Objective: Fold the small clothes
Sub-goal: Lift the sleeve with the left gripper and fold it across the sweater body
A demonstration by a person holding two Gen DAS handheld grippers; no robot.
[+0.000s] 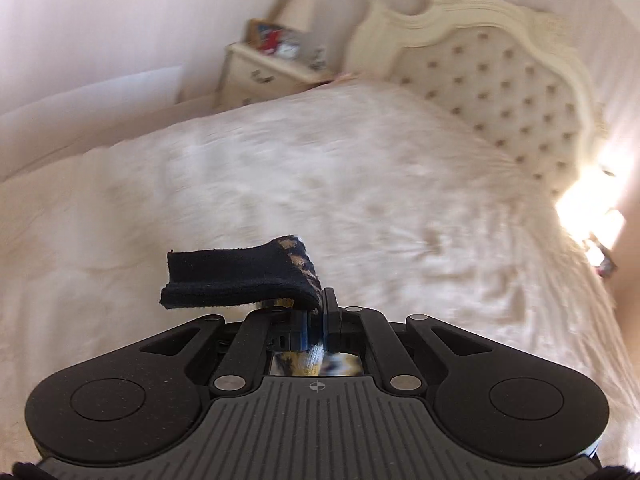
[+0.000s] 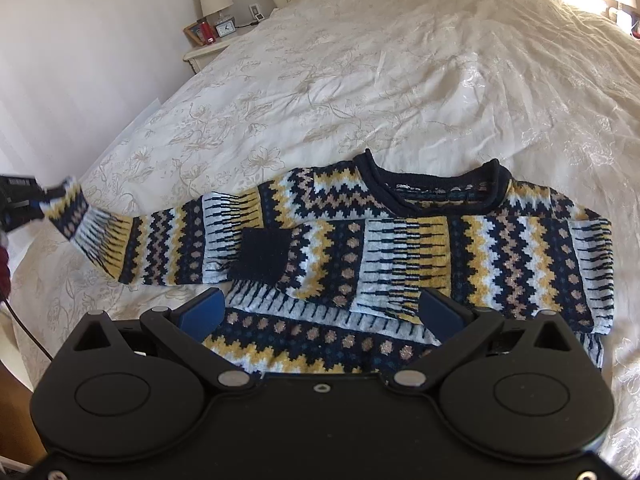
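Note:
A small knitted sweater with navy, yellow, white and tan zigzag bands lies flat on the bed, neck away from me. One sleeve is folded across the chest, its navy cuff at the middle. My left gripper is shut on the other sleeve's navy cuff and holds it lifted; it shows at the far left of the right wrist view, sleeve stretched out. My right gripper is open, hovering just above the sweater's lower hem, holding nothing.
A cream floral bedspread covers the bed. A tufted headboard stands at the far end. A nightstand with a lamp, clock and photo frame sits at the bed's left side. A white wall runs along the left.

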